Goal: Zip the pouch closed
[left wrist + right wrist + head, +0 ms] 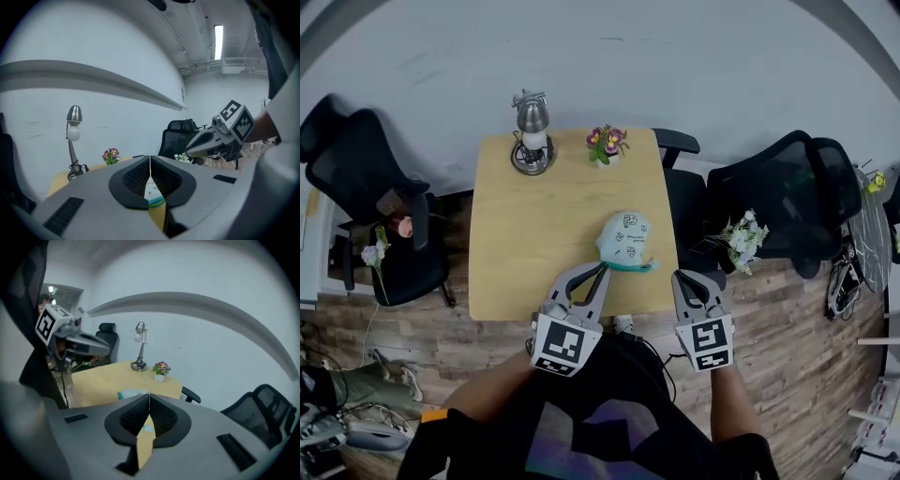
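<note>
i find no readable text or numbers; the pouch (625, 239), by the near edge of the table (534, 225), bears small dark prints too tiny to read.

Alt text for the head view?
A pale green pouch lies near the front right of a wooden table; the left gripper and right gripper, both shut and empty, are held at the table's near edge. A lamp and a flower pot stand at the far edge, with black chairs either side.

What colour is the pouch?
Pale mint pouch with small dark prints, teal edge; clearest in head view.
</note>
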The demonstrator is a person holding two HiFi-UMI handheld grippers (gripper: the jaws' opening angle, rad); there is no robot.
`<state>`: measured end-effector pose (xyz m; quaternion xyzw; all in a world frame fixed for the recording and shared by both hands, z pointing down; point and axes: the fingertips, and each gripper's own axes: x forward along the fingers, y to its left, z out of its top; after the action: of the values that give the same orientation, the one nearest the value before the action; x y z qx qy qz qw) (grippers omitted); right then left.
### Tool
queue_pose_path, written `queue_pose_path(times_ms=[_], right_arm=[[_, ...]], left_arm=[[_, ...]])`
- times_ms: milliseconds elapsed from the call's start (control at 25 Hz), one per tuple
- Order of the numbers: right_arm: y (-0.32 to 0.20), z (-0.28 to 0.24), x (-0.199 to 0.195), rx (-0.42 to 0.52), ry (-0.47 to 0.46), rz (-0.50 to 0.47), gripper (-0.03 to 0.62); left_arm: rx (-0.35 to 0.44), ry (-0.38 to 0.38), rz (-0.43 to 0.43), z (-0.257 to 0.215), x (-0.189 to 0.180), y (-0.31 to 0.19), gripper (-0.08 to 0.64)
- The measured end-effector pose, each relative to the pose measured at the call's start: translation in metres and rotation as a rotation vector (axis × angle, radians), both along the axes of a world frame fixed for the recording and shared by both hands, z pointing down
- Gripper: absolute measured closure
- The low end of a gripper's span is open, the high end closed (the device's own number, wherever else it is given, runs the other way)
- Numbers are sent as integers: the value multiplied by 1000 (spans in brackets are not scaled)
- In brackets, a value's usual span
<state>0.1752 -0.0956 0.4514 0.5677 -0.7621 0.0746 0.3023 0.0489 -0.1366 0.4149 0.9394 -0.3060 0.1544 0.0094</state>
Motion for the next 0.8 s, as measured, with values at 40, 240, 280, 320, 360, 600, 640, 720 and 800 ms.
queue_pose_path(times_ms=[40, 240, 280, 320, 360, 600, 640, 720, 800], right_arm=[[-2, 9, 0, -24, 36, -55, 577], [-14, 42, 3, -98, 130, -251, 575], [-16, 49, 3, -108, 139, -285, 575], [-18, 55, 3, -119, 151, -321, 575], [-19, 62, 4, -130, 163, -357, 575], [-21, 99, 9, -196, 203, -518, 564], [-21, 103, 9, -203, 206, -538, 544], [-22, 112, 10, -214, 214, -581, 511], [-23, 121, 9, -226, 226, -627, 497]], left_arm=[[5, -6, -13, 1, 2, -4, 546], [4, -38, -60, 17, 14, -17, 546], [4, -46, -66, 21, 16, -19, 546], [1, -54, -72, 26, 18, -21, 546], [-5, -62, -80, 31, 19, -23, 546], [-65, -84, -149, 56, 23, -31, 546], [-78, -92, -159, 62, 23, -31, 546], [-107, -109, -180, 74, 24, -30, 546], [-140, -118, -205, 86, 23, -28, 546]])
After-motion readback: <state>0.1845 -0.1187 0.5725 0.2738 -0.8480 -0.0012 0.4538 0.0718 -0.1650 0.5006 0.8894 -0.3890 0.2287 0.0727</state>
